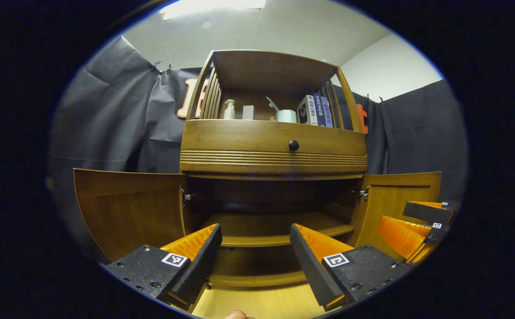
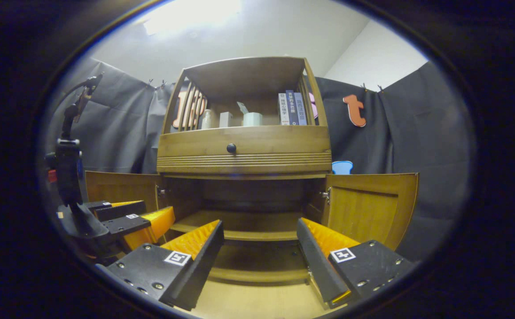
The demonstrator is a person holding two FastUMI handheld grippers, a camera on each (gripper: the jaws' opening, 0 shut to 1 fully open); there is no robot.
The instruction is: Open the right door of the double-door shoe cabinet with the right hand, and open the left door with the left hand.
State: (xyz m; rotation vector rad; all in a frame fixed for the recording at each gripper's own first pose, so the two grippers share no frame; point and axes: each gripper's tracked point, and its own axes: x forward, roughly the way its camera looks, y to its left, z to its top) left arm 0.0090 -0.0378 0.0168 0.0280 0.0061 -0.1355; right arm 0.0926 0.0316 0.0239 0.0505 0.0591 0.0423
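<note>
The wooden shoe cabinet (image 1: pixel 273 146) (image 2: pixel 244 153) stands straight ahead with both lower doors swung wide. Its left door (image 1: pixel 129 208) (image 2: pixel 122 188) and right door (image 1: pixel 401 197) (image 2: pixel 368 208) stand outward, baring a dark inside with a shelf (image 1: pixel 279 228) (image 2: pixel 239 226). My left gripper (image 1: pixel 253 252) is open, back from the cabinet, nothing between its orange-and-black fingers. My right gripper (image 2: pixel 259 250) is open too and holds nothing. In the left gripper view the right gripper (image 1: pixel 421 221) shows at the right before the right door; in the right gripper view the left gripper (image 2: pixel 124 221) shows low at the left.
A drawer with a black knob (image 1: pixel 293 145) (image 2: pixel 231 148) sits above the doors. The top shelf holds a bottle (image 1: pixel 229 109), a white cup (image 1: pixel 286 115) and books (image 1: pixel 314 110) (image 2: pixel 291 108). Pale wood floor (image 1: pixel 257 301) lies in front. Black cloth hangs behind.
</note>
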